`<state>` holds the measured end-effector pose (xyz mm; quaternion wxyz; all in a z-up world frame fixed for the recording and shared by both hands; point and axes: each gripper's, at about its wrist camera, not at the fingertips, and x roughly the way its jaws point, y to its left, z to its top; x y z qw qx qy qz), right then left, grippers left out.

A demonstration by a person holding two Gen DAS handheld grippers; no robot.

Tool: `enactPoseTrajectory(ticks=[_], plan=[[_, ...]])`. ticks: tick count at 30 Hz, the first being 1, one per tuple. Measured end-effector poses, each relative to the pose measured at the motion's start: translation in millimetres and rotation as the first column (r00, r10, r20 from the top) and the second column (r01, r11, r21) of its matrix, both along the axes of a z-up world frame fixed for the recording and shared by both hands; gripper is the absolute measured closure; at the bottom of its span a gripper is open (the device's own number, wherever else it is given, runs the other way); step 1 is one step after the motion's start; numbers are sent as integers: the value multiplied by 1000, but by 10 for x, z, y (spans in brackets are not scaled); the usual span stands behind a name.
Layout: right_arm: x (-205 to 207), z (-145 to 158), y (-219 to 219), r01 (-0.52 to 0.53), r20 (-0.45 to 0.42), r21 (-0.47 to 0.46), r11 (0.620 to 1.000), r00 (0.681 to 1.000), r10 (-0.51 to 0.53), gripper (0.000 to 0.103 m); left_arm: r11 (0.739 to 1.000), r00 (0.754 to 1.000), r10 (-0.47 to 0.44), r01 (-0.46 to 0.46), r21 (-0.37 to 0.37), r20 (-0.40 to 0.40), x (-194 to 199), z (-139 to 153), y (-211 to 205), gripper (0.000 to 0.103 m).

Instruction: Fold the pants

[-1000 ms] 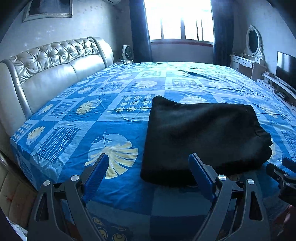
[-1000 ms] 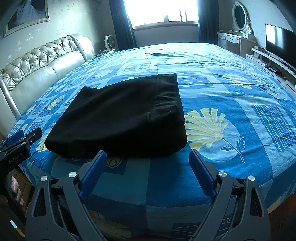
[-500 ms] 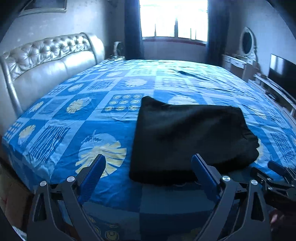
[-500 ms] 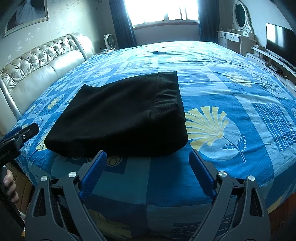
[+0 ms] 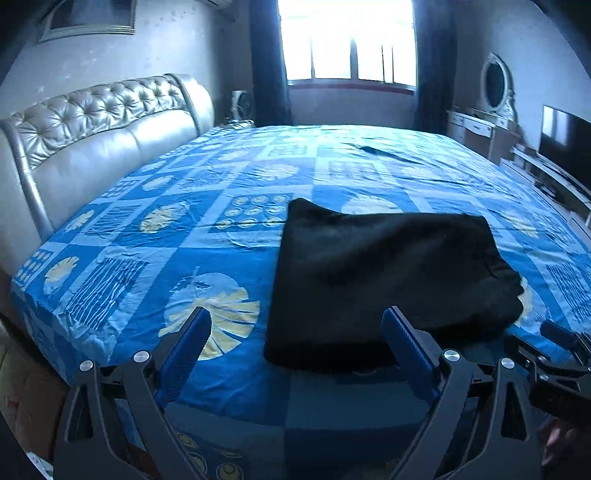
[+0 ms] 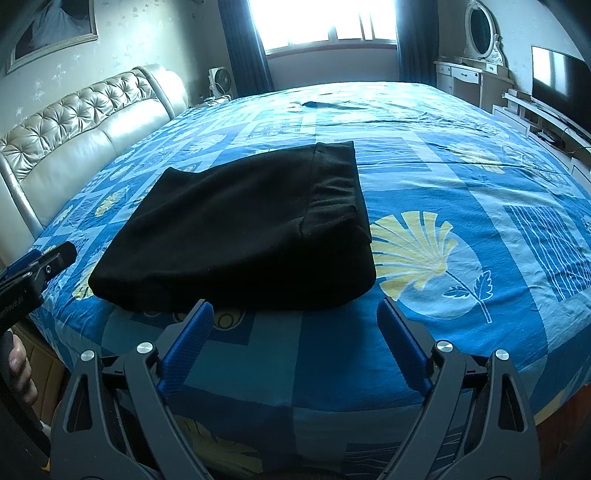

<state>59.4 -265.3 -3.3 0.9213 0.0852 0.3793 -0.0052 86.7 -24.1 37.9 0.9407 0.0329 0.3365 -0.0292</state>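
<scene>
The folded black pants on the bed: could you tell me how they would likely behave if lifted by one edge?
The folded black pants look soft and thick, so they would probably droop and unfold rather than stay flat. Their loose layers at the waistband end may slide apart. On the patterned bedsheet, pushing would likely bunch them rather than slide them.

Both wrist cameras look from the near edge of the bed (image 5: 229, 391), slightly downward toward the window (image 6: 325, 22), sharing the folded black pants (image 6: 236, 236).
</scene>
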Motion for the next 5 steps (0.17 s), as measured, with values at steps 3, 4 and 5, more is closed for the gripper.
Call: enactPoseTrajectory(ticks=[3, 4, 5], plan=[[0, 2, -3, 0, -1, 0, 1000, 1000, 0, 13, 1000, 1000, 4, -4, -13, -17, 27, -12, 26, 10], [-1, 3, -5, 0, -2, 1, 1000, 1000, 0, 13, 1000, 1000, 7, -8, -13, -21, 30, -19, 28, 10], [-5, 7, -4, 0, -2, 1, 1000, 1000, 0, 13, 1000, 1000, 9, -10, -15, -25, 35, -26, 33, 10]])
